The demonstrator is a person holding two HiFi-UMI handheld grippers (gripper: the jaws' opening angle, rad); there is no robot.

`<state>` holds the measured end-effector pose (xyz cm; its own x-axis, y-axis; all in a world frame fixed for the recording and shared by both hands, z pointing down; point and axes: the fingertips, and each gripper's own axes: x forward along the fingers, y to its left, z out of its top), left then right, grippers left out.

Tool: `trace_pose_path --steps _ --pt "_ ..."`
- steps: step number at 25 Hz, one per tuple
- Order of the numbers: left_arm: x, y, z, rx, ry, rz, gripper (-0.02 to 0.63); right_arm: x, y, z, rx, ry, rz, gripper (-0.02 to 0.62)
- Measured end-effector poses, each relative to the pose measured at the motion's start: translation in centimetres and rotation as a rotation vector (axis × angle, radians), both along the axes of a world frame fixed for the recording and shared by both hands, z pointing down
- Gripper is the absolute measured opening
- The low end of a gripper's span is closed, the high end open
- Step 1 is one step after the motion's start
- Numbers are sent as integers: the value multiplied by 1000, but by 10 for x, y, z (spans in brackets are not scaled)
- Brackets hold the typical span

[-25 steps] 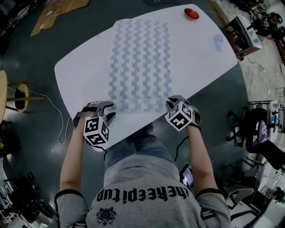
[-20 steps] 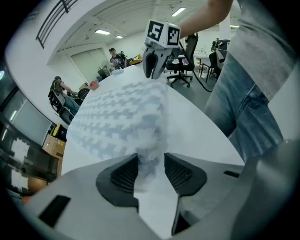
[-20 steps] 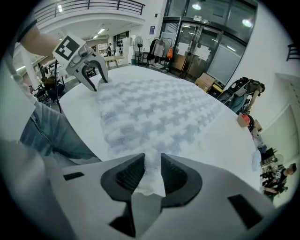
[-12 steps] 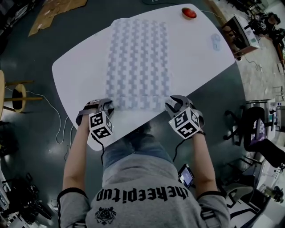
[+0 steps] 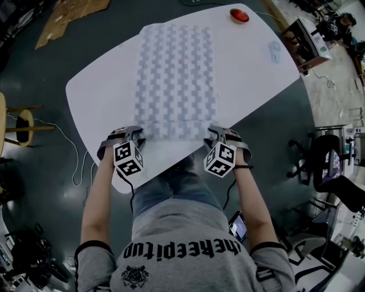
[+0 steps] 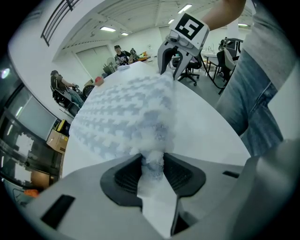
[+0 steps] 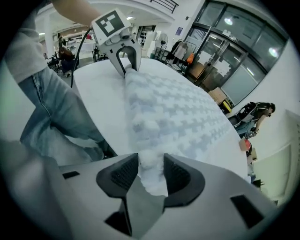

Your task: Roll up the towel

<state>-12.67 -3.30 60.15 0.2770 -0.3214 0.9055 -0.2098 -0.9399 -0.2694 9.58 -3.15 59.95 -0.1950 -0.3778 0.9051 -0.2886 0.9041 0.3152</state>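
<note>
A pale blue-and-white checked towel (image 5: 177,74) lies flat on the white table (image 5: 251,68), and its near edge is bunched into a small roll. My left gripper (image 5: 137,134) is at the near left corner, its pads shut on that rolled edge (image 6: 152,159). My right gripper (image 5: 214,132) is at the near right corner. Its jaws have just been opening, and the rolled edge (image 7: 150,164) sits between the pads without being squeezed. Each gripper shows at the far end of the roll in the other's view: the right gripper (image 6: 171,70) and the left gripper (image 7: 126,68).
A red round object (image 5: 239,15) and a small pale blue thing (image 5: 275,52) lie on the far right of the table. My legs are close against the near table edge. An office chair (image 5: 325,165) stands at the right, a stool (image 5: 23,122) at the left.
My right gripper drew back a little, then shifted left onto the towel's near right corner, and its marker cube rolled. The left gripper sank slightly and keeps its grip.
</note>
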Motion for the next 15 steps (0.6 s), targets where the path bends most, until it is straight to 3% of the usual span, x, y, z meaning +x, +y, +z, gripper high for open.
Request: trace_pose_path --steps 3,9,15 --pt "-2 1 -2 9 -4 -4 113 1 -3 -3 15 13 0 52" --pt "-3 12 -3 -22 -28 33 78 2 14 -9 -29 -9 -33 40" --pt "-2 49 -9 -141 -15 76 77 3 49 -16 -150 -41 -42 41"
